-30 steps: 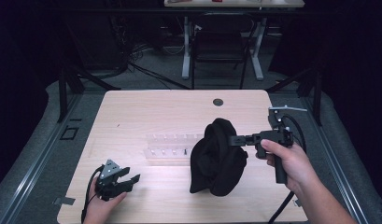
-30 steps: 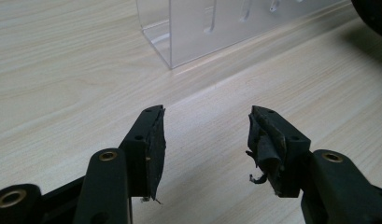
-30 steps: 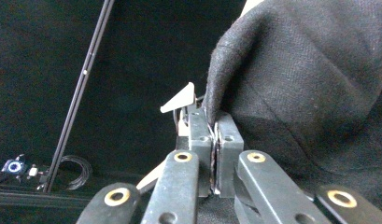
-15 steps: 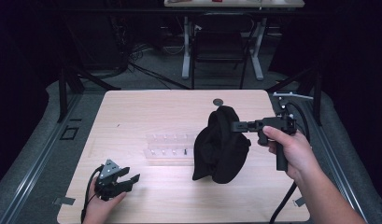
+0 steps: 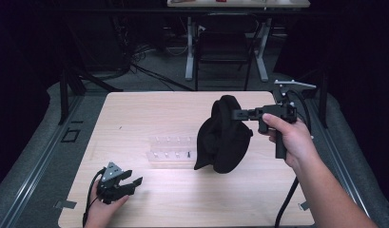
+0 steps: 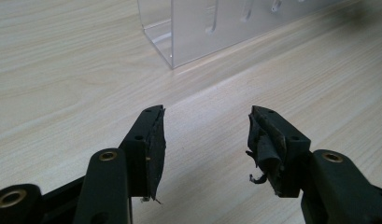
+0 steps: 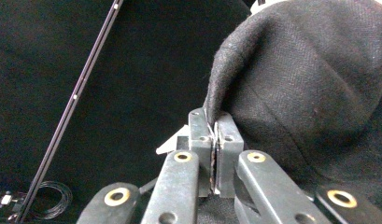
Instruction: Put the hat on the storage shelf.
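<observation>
Right hand-held gripper [image 5: 236,114]: jaws fully closed, clamped on an edge fold of a black cloth [image 5: 223,137]; in the right gripper view the pads [image 7: 215,154] meet on a thin pinch of the fabric, whose bulk spreads up and to the right of the jaws. Held level above the table [image 5: 149,111] by the person's right hand [image 5: 289,140], jaws pointing toward the table's middle. Black cloth: hangs in a loose bunch from the jaw tips, most of it below them; whether its lowest fold touches the table cannot be told. Left hand-held gripper [image 5: 128,183]: jaws apart, nothing between them; worn, frayed pads [image 6: 265,144] with bare wood showing in the gap. Rests low at the near left corner of the table in the person's left hand [image 5: 104,211], well apart from the cloth. Clear plastic rack [image 5: 173,152]: lies on the table ahead of the left hand-held gripper's jaws, just beside the hanging cloth.
</observation>
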### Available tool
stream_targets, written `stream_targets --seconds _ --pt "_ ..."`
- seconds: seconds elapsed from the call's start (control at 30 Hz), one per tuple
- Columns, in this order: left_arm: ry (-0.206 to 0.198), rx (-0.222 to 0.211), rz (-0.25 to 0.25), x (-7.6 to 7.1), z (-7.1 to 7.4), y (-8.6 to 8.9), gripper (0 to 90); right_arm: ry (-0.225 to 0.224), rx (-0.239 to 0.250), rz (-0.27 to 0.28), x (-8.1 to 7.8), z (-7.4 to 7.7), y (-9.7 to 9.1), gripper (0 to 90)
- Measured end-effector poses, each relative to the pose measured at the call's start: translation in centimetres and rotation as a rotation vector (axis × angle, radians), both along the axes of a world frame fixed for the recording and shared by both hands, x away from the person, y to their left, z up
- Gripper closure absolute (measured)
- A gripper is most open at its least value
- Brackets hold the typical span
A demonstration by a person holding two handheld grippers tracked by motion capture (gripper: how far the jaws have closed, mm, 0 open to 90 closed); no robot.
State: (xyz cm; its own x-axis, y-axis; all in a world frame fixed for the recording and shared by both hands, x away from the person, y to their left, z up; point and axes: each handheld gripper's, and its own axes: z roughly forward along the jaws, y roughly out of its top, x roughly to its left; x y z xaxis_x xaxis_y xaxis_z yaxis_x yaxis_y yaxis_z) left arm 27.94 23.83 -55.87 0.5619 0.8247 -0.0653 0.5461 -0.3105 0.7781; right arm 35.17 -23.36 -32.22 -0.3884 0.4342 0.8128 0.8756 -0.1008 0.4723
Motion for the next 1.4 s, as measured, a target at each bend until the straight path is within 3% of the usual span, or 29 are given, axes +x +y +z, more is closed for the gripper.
stream_targets --seconds 0.5,1.0,1.4 --pt "-0.003 -0.006 0.001 0.0 0.0 0.2 46.2 -0.006 -0.016 0.004 2.7 0.0 2.8 88.4" --pt "-0.003 -0.009 0.001 0.1 0.0 0.1 46.2 0.001 -0.03 -0.011 4.9 -0.6 3.0 88.4" --pt "-0.001 0.0 -0.013 0.1 0.0 -0.2 47.2 0.006 0.007 0.0 5.5 -1.1 4.2 88.3"
